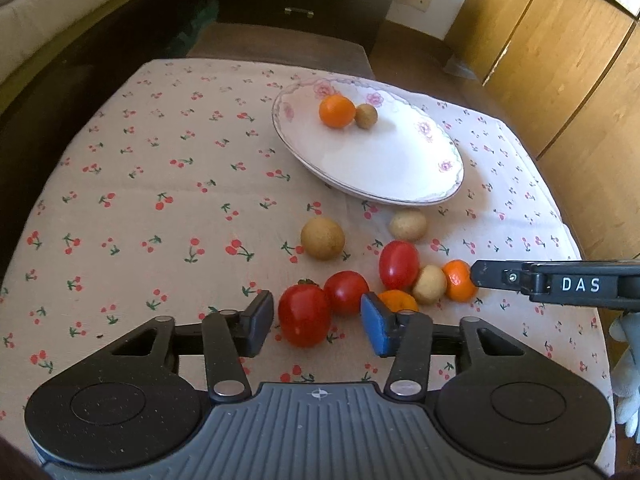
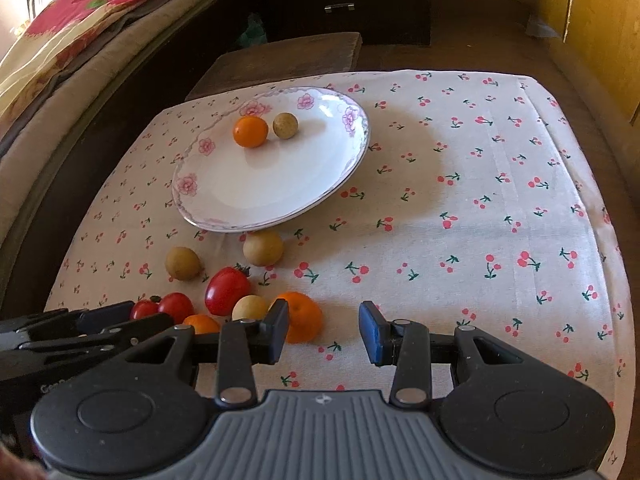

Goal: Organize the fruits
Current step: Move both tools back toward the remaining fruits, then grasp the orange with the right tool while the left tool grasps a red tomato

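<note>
A floral white plate (image 1: 384, 156) on the cherry-print cloth holds an orange (image 1: 337, 111) and a small brown fruit (image 1: 366, 116). Near the front lie loose fruits: several tomatoes, brown fruits and two oranges. My left gripper (image 1: 318, 324) stands open around the nearest tomato (image 1: 304, 314), with a gap on each side of it. Its fingers (image 2: 108, 316) also show at the left of the right wrist view. My right gripper (image 2: 324, 332) is open over bare cloth. An orange (image 2: 302, 316) lies just behind its left finger (image 2: 278, 330).
Beyond the table stands a dark stool (image 2: 288, 56) and a dark drawer cabinet (image 2: 340, 0). A bed with bedding (image 2: 60, 40) runs along the left, and wooden cupboard doors (image 1: 560, 80) stand at the right. The cloth's right half (image 2: 480, 200) carries no fruit.
</note>
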Demonstrator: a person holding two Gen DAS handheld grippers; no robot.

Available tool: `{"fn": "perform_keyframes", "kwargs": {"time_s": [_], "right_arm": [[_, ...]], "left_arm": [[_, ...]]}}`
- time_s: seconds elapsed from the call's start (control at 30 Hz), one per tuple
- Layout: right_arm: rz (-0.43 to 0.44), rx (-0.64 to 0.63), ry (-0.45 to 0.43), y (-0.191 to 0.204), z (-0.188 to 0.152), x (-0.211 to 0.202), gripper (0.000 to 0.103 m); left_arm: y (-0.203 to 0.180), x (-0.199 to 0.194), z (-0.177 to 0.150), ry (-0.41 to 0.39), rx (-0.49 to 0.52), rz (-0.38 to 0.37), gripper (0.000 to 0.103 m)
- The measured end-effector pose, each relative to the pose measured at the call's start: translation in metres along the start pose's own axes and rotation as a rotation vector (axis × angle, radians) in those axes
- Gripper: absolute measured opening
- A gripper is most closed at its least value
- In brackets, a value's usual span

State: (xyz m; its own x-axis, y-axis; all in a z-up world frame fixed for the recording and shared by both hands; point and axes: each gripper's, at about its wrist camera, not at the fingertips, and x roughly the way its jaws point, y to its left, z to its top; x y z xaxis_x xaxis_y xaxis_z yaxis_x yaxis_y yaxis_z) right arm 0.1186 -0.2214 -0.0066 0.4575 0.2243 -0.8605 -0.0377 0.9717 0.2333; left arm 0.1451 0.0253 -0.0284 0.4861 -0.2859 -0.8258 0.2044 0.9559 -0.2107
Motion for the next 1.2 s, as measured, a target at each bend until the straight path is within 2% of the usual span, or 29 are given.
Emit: {"fn": "perform_keyframes", "kwargs": {"time_s": [0.1, 0.33, 0.77, 0.97, 1.03, 1.2], "right_arm": [[0.002, 0.010, 0.000, -0.003, 0.001, -0.001, 0.039], [0.006, -0.004, 0.008, 0.002, 0.000, 0.002, 0.040], [0.045, -0.069, 0.055, 0.027, 0.000, 0.027, 0.041], [0.023, -0.104, 0.031, 0.032, 0.000, 0.029, 0.040], [0.020, -0.112, 0.030, 0.033, 0.000, 0.029, 0.039], [0.018, -0.105, 0.041, 0.031, -0.003, 0.026, 0.030]], "left_arm": [[0.004, -0.004, -0.001, -0.001, -0.017, 0.014, 0.043], [0.005, 0.001, -0.003, 0.020, -0.027, 0.023, 0.042], [0.007, 0.005, -0.001, 0.015, -0.057, 0.010, 0.047], [0.002, 0.008, 0.001, -0.001, -0.043, 0.025, 0.053], [0.000, 0.008, 0.000, -0.005, -0.028, 0.036, 0.051], [0.000, 0.006, -0.003, -0.005, -0.023, 0.060, 0.040]]}}
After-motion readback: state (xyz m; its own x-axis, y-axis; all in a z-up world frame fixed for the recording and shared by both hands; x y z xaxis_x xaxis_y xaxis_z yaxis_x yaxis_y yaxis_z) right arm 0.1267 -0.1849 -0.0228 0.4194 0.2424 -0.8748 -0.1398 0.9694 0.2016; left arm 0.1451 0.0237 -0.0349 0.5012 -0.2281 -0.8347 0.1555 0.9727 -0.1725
